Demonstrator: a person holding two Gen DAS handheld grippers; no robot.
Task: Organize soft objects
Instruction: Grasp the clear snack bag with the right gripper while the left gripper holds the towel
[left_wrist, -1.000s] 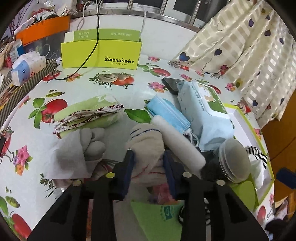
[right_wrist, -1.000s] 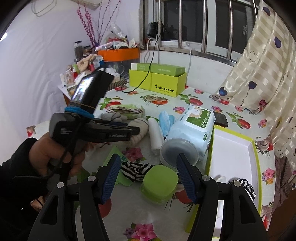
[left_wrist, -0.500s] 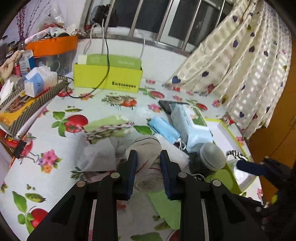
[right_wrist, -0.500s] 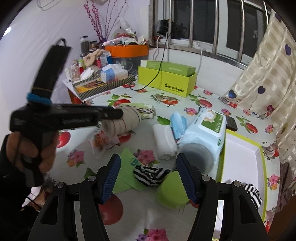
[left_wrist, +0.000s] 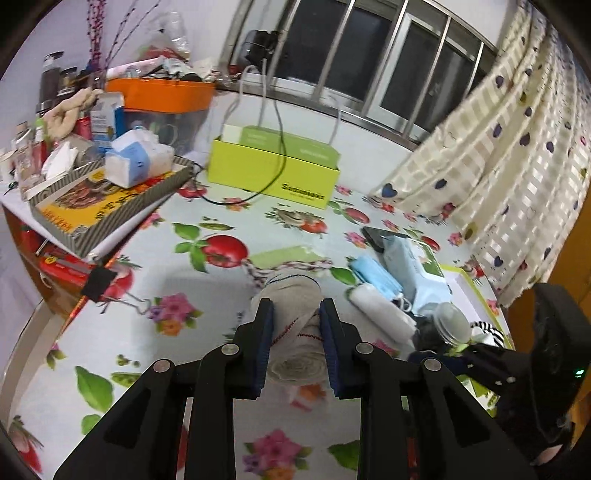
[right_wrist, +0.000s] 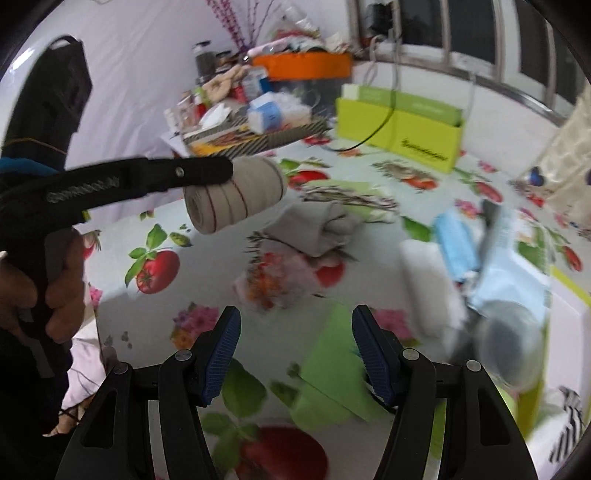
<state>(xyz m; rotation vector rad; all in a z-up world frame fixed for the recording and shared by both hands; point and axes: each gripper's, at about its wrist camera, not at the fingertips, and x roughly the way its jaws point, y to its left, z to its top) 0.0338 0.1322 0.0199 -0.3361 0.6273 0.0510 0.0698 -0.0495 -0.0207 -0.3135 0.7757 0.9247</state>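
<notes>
Beige rolled cloth (left_wrist: 295, 325) clamped between the blue pads of the left gripper (left_wrist: 296, 338), lifted clear of the fruit-print tablecloth (left_wrist: 207, 325). Just right of that grip, on the cloth below: white roll (left_wrist: 382, 314), blue face masks (left_wrist: 376, 275) and wipes pack (left_wrist: 417, 264), with the lime box (left_wrist: 273, 175) farther ahead by the window. Right gripper (right_wrist: 295, 347) spread wide with nothing between its pads, green cloth (right_wrist: 328, 376) lying below it, grey folded cloth (right_wrist: 321, 229) farther ahead.
</notes>
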